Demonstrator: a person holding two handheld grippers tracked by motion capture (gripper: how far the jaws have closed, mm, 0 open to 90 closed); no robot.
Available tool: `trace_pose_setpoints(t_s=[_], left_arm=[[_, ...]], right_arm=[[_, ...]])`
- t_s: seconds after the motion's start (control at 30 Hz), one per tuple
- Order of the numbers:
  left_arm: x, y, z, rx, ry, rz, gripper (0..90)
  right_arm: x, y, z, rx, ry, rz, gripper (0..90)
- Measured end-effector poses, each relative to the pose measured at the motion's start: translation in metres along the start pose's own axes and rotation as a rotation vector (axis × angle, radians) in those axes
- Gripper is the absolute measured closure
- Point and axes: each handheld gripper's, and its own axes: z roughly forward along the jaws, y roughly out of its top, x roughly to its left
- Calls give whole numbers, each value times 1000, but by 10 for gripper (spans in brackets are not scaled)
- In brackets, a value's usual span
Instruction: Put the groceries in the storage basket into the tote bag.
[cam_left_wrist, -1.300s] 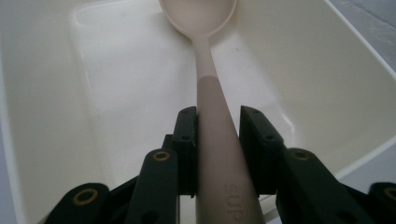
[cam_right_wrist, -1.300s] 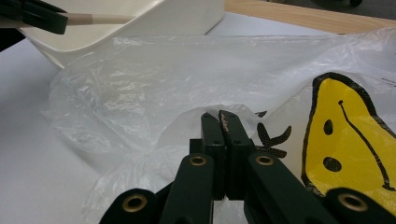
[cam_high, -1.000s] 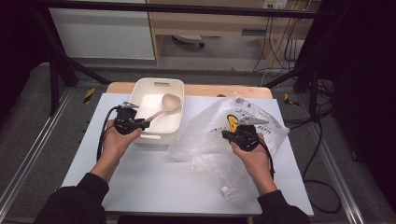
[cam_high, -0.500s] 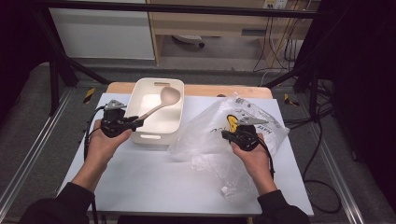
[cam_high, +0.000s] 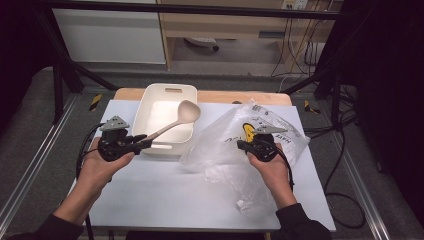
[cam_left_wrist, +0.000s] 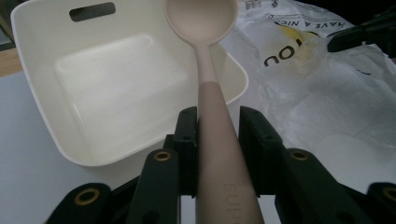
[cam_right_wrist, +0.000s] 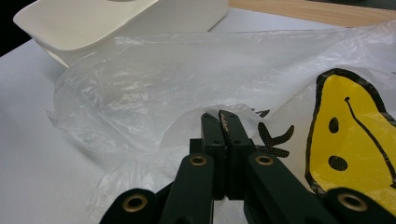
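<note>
My left gripper (cam_high: 141, 141) is shut on the handle of a beige spoon (cam_high: 188, 111), whose bowl hangs over the right rim of a white tub (cam_high: 170, 90). In the left gripper view the handle of the spoon (cam_left_wrist: 205, 70) runs up between the jaws of the left gripper (cam_left_wrist: 217, 122), above the tub (cam_left_wrist: 116, 84). The right gripper (cam_high: 243, 145) is shut on a fold of a clear plastic bag (cam_high: 220, 142) printed with a yellow smiley. In the right gripper view the jaws of the right gripper (cam_right_wrist: 220, 116) pinch a fold of the bag (cam_right_wrist: 163, 79).
A white sheet covers the table (cam_high: 165, 190), with a wooden edge at the back. Black frame posts and cables stand at both sides. The bag spreads over the right half, down toward the front edge. The tub (cam_right_wrist: 116, 23) sits just left of the bag.
The left hand has drawn to the left and risen with the spoon, whose bowl stays over the tub's right side. The right hand and the bag have not moved.
</note>
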Motion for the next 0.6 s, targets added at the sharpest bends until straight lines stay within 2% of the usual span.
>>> trace_pose_setpoints(t_s=[0.2,0.27,0.37,0.6], left_arm=[[-11,-2,-19,-5,-69,31,688],[-14,-4,-21,16,-96,43,687],[-17,-8,-22,39,-116,69,688],[-24,-14,-25,29,-187,93,688]], right_arm=[[-6,4,1,-1,1,27,900],[-8,8,4,13,13,39,900],[-6,13,10,54,13,24,900],[-5,17,15,80,37,53,900]])
